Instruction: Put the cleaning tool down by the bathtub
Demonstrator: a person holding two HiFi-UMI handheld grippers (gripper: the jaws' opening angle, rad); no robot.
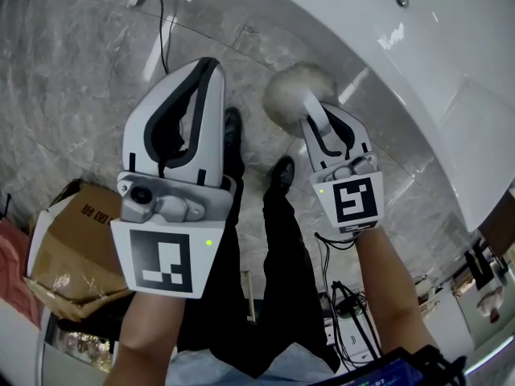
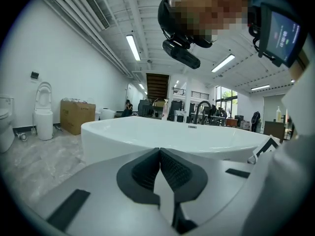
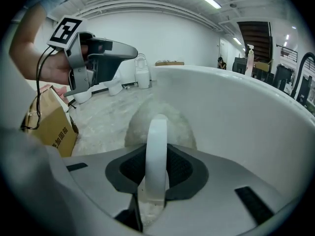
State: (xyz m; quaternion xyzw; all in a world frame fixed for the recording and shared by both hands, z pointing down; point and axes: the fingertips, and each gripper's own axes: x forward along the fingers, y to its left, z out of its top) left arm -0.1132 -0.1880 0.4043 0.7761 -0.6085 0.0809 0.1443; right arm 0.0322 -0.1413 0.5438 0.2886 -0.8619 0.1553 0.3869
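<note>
The cleaning tool (image 1: 296,93), a round fluffy pale pad on a curved white handle (image 3: 156,154), is held in the right tongs (image 1: 315,124), whose dark pads are clamped on the handle from both sides, with the pad sticking out past the tips. It hangs just beside the outer wall of the white bathtub (image 1: 418,51), over the grey marbled floor (image 1: 76,79); it seems to be clear of the floor, though the steep view from above does not settle that. In the right gripper view the tub's curved wall (image 3: 236,112) fills the right side, close to the pad. The left tongs (image 1: 203,64) are held to the left of the tool and apart from it, their ribbed pads pressed together with nothing between them, pointing toward the bathtub's rim (image 2: 167,132). Below the tongs, the person's black shoes (image 1: 282,172) stand on the floor. A brown cardboard box (image 1: 71,256) sits at the left, and a white toilet (image 2: 43,111) stands by the far wall.
</note>
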